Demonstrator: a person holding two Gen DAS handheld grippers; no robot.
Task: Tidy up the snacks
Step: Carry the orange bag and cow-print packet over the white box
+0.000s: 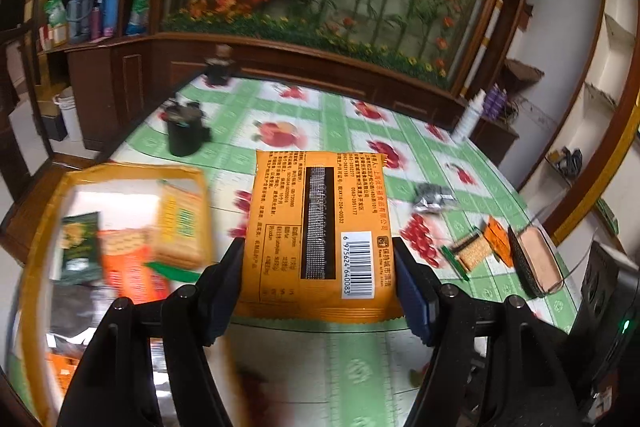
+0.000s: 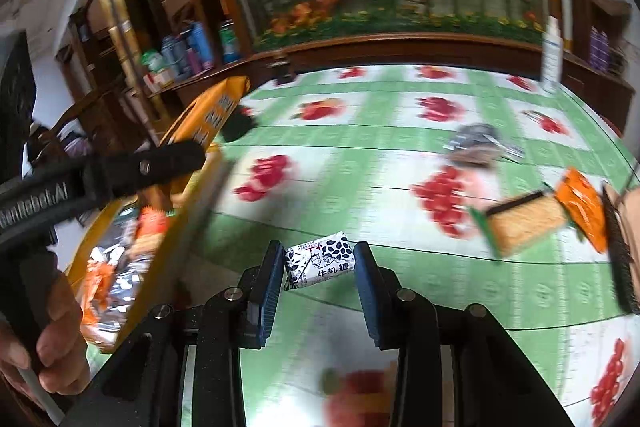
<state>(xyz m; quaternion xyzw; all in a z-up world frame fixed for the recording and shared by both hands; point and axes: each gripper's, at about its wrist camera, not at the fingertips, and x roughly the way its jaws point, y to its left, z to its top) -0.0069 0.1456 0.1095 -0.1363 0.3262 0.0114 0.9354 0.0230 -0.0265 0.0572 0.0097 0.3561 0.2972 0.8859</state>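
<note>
The left gripper [image 1: 320, 267] jaws clamp an orange snack packet [image 1: 320, 231] above the desk [image 1: 360, 131], beside a blurred yellow box [image 1: 132, 235]. The right gripper [image 2: 316, 275] jaws pinch a small white candy [image 2: 320, 261]; loose snacks [image 2: 524, 223] smear with motion.

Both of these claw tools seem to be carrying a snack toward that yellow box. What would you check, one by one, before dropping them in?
1. Left gripper holds the orange packet firmly: ok, fingers press on both its edges.
2. Right gripper holds the small white candy: ok, it sits clamped between the fingers.
3. Yellow box is open with room inside: ok, several snacks lie in it, with gaps between them.
4. Orange packet is above the box: not ok, it hangs beside the box, over the tablecloth.
5. Candy is above the box: not ok, the box is off to its left.
6. Other snacks left to collect: not ok, a cracker pack and a silver wrapper remain on the table.
</note>
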